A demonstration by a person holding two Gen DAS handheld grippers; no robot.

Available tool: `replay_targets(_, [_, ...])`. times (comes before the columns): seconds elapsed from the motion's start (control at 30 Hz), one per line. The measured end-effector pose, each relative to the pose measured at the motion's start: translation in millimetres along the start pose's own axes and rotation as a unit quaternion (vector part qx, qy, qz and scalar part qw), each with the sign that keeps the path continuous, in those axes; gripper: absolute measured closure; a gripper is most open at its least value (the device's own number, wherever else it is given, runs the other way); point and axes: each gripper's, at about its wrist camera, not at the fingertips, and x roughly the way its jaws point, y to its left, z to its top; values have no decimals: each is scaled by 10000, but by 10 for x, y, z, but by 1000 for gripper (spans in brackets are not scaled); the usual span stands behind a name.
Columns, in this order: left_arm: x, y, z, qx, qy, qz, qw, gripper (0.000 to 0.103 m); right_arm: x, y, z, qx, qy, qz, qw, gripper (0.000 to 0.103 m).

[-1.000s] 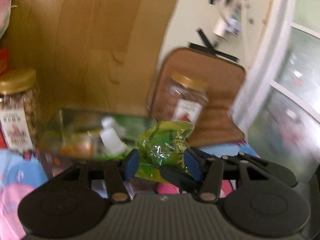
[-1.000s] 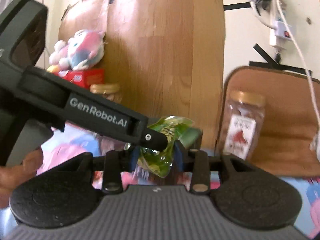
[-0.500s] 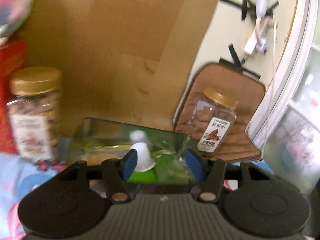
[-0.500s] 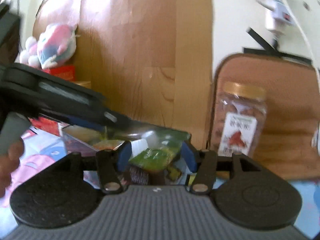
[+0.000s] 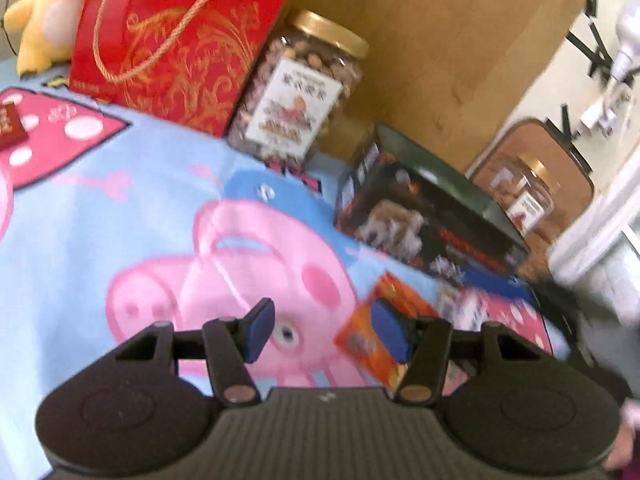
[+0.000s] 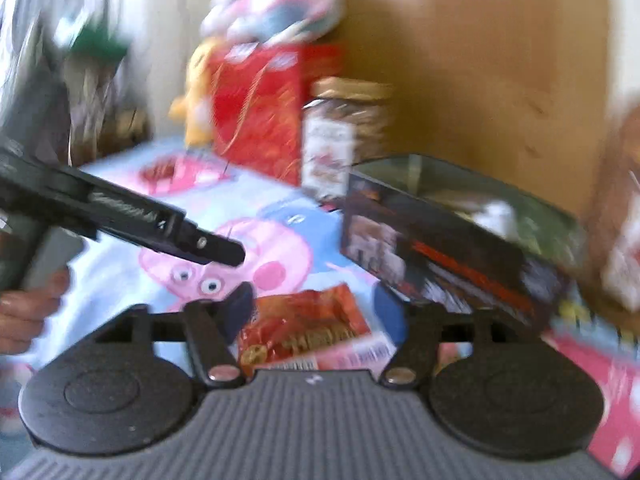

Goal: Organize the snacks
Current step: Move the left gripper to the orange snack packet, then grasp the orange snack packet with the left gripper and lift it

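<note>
My left gripper [image 5: 325, 330] is open over the pig-print blanket [image 5: 160, 216], with nothing between its blue pads. An orange snack packet [image 5: 360, 336] lies on the blanket just behind its right pad. In the right wrist view the same orange packet [image 6: 304, 332] lies flat under my right gripper [image 6: 318, 312]. Its jaws are opening and the pads do not touch the packet. The left gripper [image 6: 236, 254] juts in from the left there, held by a hand [image 6: 28, 308]. The black box [image 6: 440, 256] stands open-topped at the right, with green packets [image 6: 520, 220] blurred inside.
A red gift bag [image 5: 176, 40] and a gold-lidded nut jar [image 5: 300, 88] stand against the wooden board behind. A second jar [image 5: 524, 196] is beyond the black box [image 5: 424, 224]. A yellow plush toy [image 5: 36, 20] sits far left, and a small red packet [image 5: 10, 126] at the left edge.
The green packet gripped by both grippers a second ago has been let go at the box. Both grippers have swung left and down to the blanket, and the right jaws have widened.
</note>
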Motion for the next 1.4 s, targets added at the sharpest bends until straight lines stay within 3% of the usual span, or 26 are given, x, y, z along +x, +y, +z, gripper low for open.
replay_targets(0.13, [-81, -13, -180, 128, -10, -43, 9999, 48, 429, -110, 143, -211, 758, -166, 9968, 23])
replay_targets(0.2, [-158, 1, -243, 188, -31, -73, 9998, 48, 519, -267, 106, 286, 1060, 42, 9939, 26])
replay_targets(0.23, [-186, 15, -266, 194, -44, -96, 9998, 48, 513, -330, 78, 603, 1135, 254, 9914, 36])
replay_targets(0.27, [-213, 34, -287, 190, -64, -112, 9997, 48, 493, -343, 50, 790, 1181, 446, 9888, 37])
replay_targets(0.37, [-306, 91, -348, 161, -130, -101, 9997, 48, 380, -154, -13, 724, 1069, 418, 9907, 37])
replay_targets(0.5, [-464, 161, -423, 124, -246, -23, 9996, 48, 189, 178, -140, 923, 969, 801, 9878, 37])
replay_targets(0.6, [-582, 231, -491, 26, -242, 1, 9997, 48, 45, 500, -263, 734, 823, 1007, 9888, 36])
replay_targets(0.67, [-660, 279, -533, -66, -209, -46, 9998, 48, -41, 654, -317, 501, 732, 1083, 9902, 31])
replay_targets(0.77, [-772, 330, -587, -189, -162, -172, 9995, 38, -162, 756, -420, 286, 603, 1170, 9909, 19])
replay_targets(1.07, [-540, 118, -462, 251, -115, 62, 9996, 34, 22, 729, -399, 147, 492, 763, 9958, 19])
replay_targets(1.1, [-497, 60, -465, 375, -130, 78, 9992, 34, 41, 727, -398, 152, 464, 763, 9959, 23])
replay_targets(1.23, [-445, -130, -551, 790, -195, 410, 9958, 36, 17, 831, -415, 27, 265, 568, 9980, 55])
replay_targets(1.33, [-487, -113, -579, 618, -136, 178, 9978, 47, -43, 792, -449, 224, 139, 544, 9982, 61])
replay_targets(1.4, [-503, -154, -581, 610, -149, 148, 9979, 47, -92, 799, -467, 295, 47, 569, 9979, 62])
